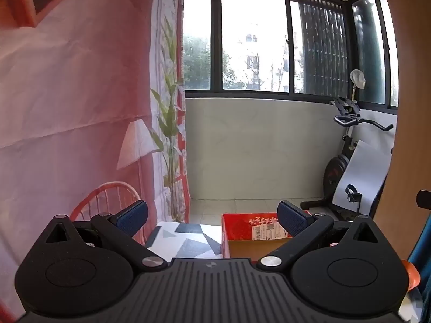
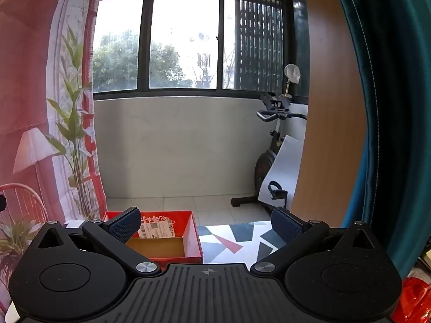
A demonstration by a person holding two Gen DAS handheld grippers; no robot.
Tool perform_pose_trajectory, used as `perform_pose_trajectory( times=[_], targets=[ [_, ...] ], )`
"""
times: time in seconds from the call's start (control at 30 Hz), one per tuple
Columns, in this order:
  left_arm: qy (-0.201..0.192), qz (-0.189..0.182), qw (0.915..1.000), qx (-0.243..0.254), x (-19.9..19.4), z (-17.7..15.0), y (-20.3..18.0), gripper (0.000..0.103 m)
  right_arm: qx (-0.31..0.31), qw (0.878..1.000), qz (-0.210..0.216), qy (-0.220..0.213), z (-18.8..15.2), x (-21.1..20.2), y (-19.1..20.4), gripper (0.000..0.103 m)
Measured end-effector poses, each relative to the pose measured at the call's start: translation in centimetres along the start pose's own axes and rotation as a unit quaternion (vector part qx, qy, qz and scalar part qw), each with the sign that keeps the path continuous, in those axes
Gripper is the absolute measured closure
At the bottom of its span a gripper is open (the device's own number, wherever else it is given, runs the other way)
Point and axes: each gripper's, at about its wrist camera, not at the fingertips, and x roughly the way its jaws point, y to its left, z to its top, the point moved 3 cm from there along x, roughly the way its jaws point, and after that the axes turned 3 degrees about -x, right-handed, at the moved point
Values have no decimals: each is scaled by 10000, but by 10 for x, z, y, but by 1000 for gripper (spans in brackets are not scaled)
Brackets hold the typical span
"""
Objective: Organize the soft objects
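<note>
Box (image 1: pixel 253 231) beyond open left gripper (image 1: pixel 212 219)

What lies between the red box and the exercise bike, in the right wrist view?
Between the red box and the exercise bike lie bare pale floor tiles and the patterned mat, nothing else; the right wrist view shows it.

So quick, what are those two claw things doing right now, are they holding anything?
Left gripper: open wide, holding nothing.
Right gripper: open wide, holding nothing.
</note>
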Motion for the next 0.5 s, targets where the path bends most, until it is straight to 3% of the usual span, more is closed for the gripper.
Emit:
perform_pose_trajectory(
  times=[0.5],
  targets=[
    [93, 21, 10000, -5, 4, 1, 1, 0, 48, 10000, 40, 17, 0, 0, 0, 0]
  ],
)
